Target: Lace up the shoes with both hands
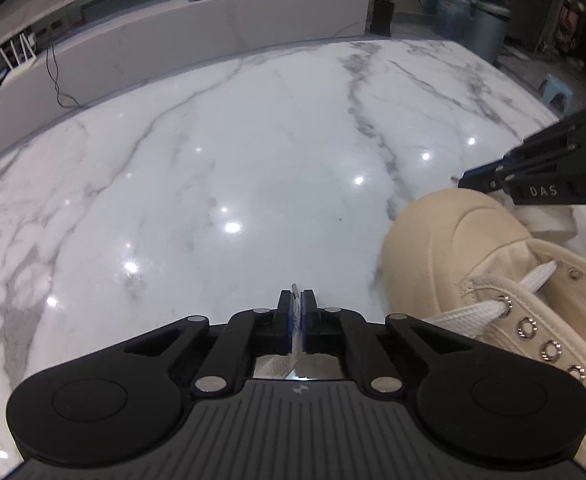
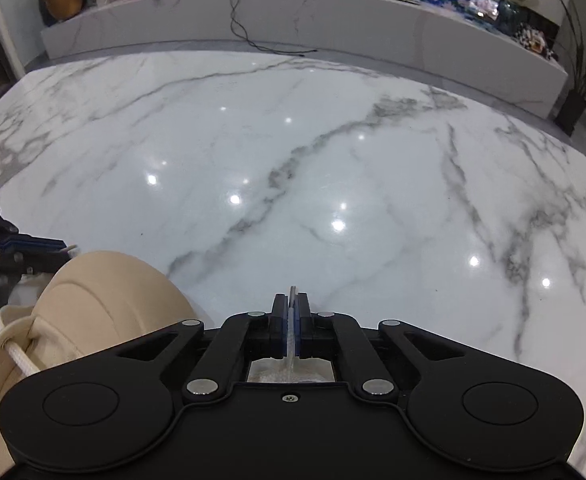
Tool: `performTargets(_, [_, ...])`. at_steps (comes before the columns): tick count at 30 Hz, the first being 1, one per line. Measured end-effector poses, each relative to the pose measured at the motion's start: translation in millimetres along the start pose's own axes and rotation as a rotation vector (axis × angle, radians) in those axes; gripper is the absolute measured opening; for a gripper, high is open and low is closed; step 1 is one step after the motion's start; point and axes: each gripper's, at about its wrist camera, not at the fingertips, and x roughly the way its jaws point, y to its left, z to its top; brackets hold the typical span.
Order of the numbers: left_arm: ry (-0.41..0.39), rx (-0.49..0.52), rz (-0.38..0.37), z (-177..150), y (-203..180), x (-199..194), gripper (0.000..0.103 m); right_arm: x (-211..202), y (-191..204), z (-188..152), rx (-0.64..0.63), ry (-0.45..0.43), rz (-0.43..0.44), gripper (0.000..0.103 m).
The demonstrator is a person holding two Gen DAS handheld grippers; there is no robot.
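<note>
A cream canvas shoe (image 1: 473, 256) lies on the marble table, its toe cap pointing away from me, with a white lace (image 1: 473, 312) threaded through its lowest metal eyelets. My left gripper (image 1: 297, 300) is shut on one end of the lace, and the aglet tip (image 1: 294, 287) pokes out past the blue pads. The right gripper (image 2: 291, 300) is shut on the other lace end, whose tip (image 2: 292, 290) shows above the pads. The shoe (image 2: 105, 292) sits to the left in the right wrist view. Each gripper shows in the other's view, the right one (image 1: 465, 180) and the left one (image 2: 67, 249).
The white marble table (image 2: 293, 160) stretches ahead of both grippers. Beyond it runs a long low ledge (image 2: 293, 12) with a cable, books and ornaments. A potted plant (image 1: 383, 4), a bin (image 1: 489, 28) and a blue stool (image 1: 555, 92) stand off the far right.
</note>
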Motion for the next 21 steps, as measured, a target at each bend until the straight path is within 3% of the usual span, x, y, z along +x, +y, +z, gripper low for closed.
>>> performTargets(5, [-0.106,0.006,-0.009,-1.8,-0.7,-33.5,0.003,-23.7,-0.7,-6.7,0.0,-0.068,0.049,0.002])
performTargets(15, [-0.276,0.03,-0.096,5.0,-19.7,-104.8,0.003,-115.5,27.9,-21.4,-0.125,-0.29,0.197,0.002])
performTargets(21, [-0.302,0.065,-0.192,4.9,-45.0,-118.9,0.003,-136.1,41.3,-35.7,-0.151,-0.302,0.252,0.002])
